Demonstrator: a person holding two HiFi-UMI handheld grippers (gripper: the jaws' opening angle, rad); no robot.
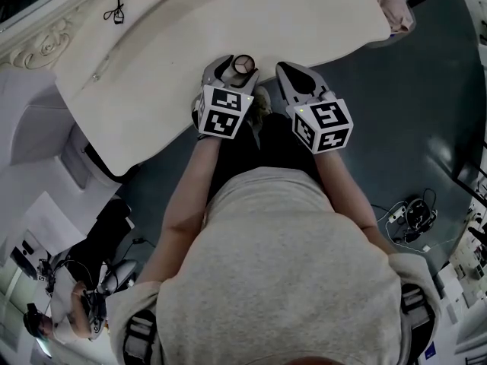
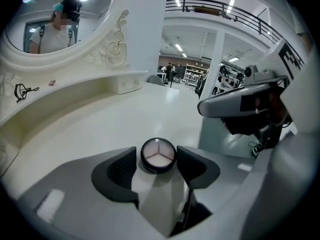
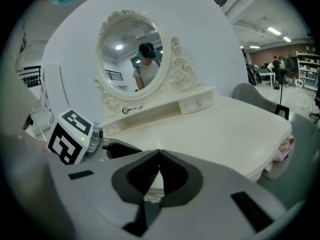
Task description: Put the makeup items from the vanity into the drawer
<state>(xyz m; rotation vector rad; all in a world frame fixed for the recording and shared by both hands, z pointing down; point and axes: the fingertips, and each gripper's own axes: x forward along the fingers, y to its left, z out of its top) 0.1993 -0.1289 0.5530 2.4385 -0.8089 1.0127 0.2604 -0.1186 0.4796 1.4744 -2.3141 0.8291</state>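
Compact [image 2: 158, 155], round, dark-rimmed, pale face split in three wedges: lying flat on vanity top [image 1: 304, 14] close to its near edge, directly between the tips of left gripper [image 2: 156, 160]. Left gripper: released, jaws spread wide to either side of compact, pads just beside its rim and not seen pressing. No long axis to reckon with, being round; any closing line across the middle judged as good as another. Right gripper [image 3: 159, 156]: clenched tip to tip, nothing between, held just right of the left one at the same near edge, slightly farther from compact. Left hand the nearer, astride the item. Small drawer front [image 3: 197, 104] with knobs, on raised back shelf below mirror [image 3: 131, 54], well apart from compact and farther back; whether the intended drawer, uncertain. Next move, by judgement: closing on compact, then lifting.
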